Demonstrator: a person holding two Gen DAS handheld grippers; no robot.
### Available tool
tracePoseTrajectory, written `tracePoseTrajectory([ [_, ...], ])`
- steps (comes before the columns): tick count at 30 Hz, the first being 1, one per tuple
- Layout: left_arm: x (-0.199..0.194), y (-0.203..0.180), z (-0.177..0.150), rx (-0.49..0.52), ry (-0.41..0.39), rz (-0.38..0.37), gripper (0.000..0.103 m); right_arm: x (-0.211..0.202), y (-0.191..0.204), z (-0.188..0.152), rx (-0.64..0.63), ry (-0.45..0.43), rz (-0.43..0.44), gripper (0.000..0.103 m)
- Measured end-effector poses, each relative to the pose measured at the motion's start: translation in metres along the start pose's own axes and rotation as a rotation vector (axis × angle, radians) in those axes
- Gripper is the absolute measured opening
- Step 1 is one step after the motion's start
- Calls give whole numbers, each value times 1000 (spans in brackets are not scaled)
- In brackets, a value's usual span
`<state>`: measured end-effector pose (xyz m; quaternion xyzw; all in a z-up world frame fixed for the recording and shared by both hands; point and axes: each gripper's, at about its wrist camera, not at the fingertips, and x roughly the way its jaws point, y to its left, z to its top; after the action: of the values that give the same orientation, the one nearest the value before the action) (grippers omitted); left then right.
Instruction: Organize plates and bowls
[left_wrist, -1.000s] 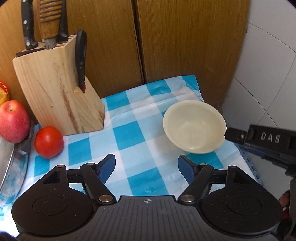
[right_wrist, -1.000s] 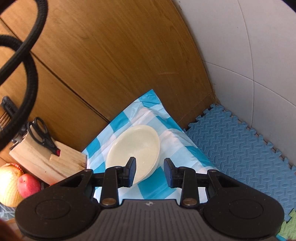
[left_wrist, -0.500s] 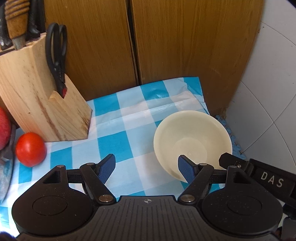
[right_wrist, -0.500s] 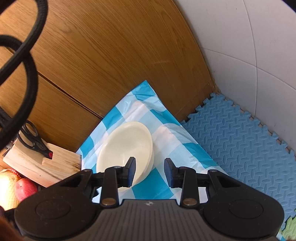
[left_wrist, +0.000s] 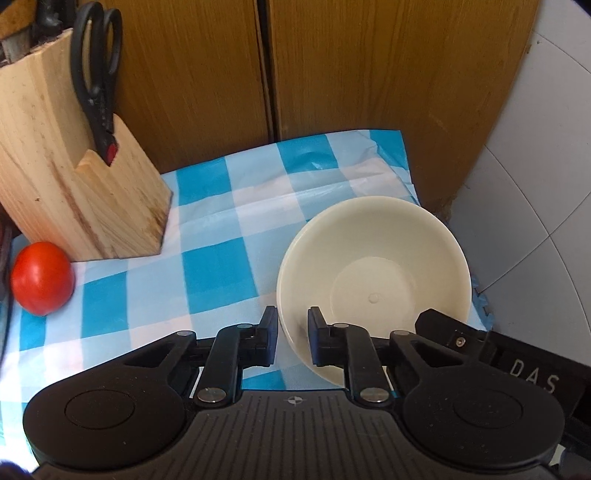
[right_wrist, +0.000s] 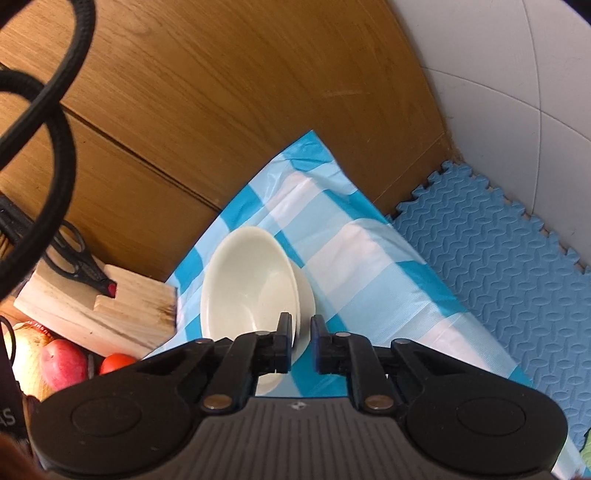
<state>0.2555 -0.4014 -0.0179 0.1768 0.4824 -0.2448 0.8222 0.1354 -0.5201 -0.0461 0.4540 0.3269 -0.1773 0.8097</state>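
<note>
Left wrist view
- Bowl (left_wrist: 373, 273): cream, smooth, lying on the checked tabletop (left_wrist: 207, 258), right of the knife block (left_wrist: 70, 177); it is holding nothing.
- Left gripper (left_wrist: 291, 332): its fingers have just been closing and are now pinching the bowl's near rim, one inside the wall, one outside.
- Right gripper (left_wrist: 461, 336): only one black part is showing, at the bowl's near right rim.
- Knife block contents: black scissors (left_wrist: 96, 74) are sitting in a slot; a tomato (left_wrist: 41, 277) is lying just left of the block.

Right wrist view
- Bowl (right_wrist: 255, 284): sitting right of the knife block (right_wrist: 99, 314), tilted towards the camera.
- Right gripper (right_wrist: 300, 339): its fingers have just been closing and are clamping the bowl's near edge between them.
- Handling: the bowl is looking stiff, light and glossy, probably slippery; thin rim pinches are risking slip or tilt, so both grips should be kept level. Whether it is plastic or breakable ceramic I cannot tell.
</note>
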Motion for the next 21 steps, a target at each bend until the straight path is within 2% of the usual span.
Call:
tracePoseTrajectory([
  [3,-11,8,-2,3,-9,-7,23,-4,4,-2,-8,21,18,13],
  [6,-23,18,-11,15,-7,-2,24,-3,7,-6,-16,77,45,13],
  [11,-31,35,-34,12,44,9,28,-5,21,-23,-98,152,65,13],
  [13,-34,40,-43,10,64,-8,35,-7,27,-29,-139,180,70,16],
  [15,-37,43,-50,9,73,-25,53,-10,31,-36,-175,216,82,18],
  [19,-43,47,-57,19,39,19,66,-21,35,-46,-217,164,46,25],
  [21,-46,54,-55,-9,10,20,83,-25,33,-45,-203,131,41,33],
])
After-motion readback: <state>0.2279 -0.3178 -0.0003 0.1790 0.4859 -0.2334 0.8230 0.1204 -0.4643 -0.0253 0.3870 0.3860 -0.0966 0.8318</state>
